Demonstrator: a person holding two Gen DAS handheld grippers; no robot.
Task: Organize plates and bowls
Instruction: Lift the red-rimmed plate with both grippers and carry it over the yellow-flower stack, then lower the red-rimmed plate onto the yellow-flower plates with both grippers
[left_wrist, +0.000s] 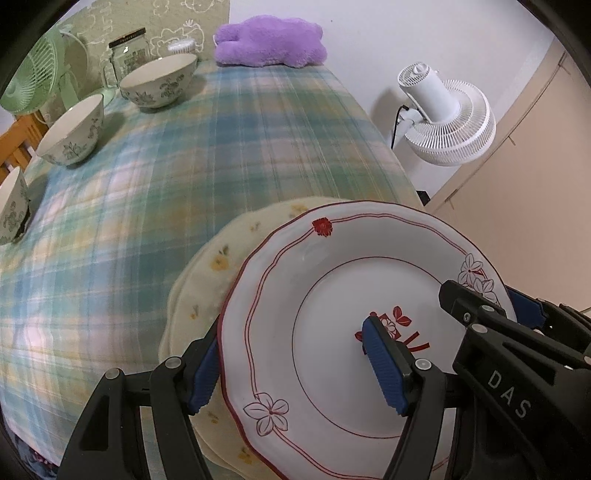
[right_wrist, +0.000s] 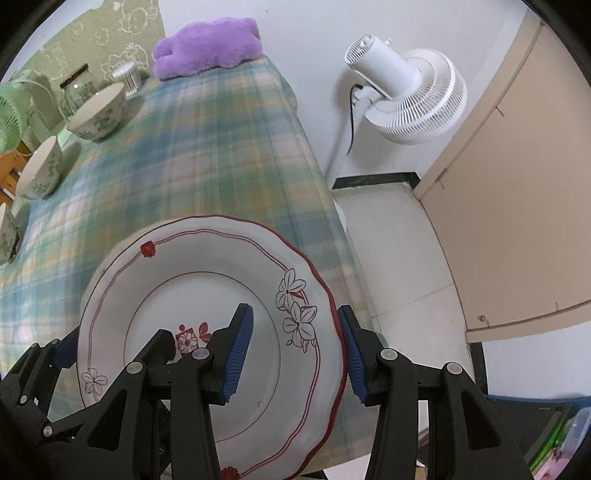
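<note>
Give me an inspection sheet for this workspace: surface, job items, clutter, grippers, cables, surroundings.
Surface: plaid tablecloth, blurred.
Job's things: red-trimmed plate over a yellow floral plate; three floral bowls in a row at left.
Clutter: purple plush, glass jar, green fan.
Grippers: left gripper and right gripper both open, each straddling the plate's rim from opposite sides.
Cables: black cord at the white fan.
Surroundings: white wall, beige door, tiled floor.

A broad stretch of plaid tabletop (left_wrist: 229, 155) lies open through the frame's middle. Three floral bowls (left_wrist: 72, 129) line the left edge, a purple plush (left_wrist: 269, 40) blocks the top, and a white fan (right_wrist: 406, 92) stands off the right edge.
</note>
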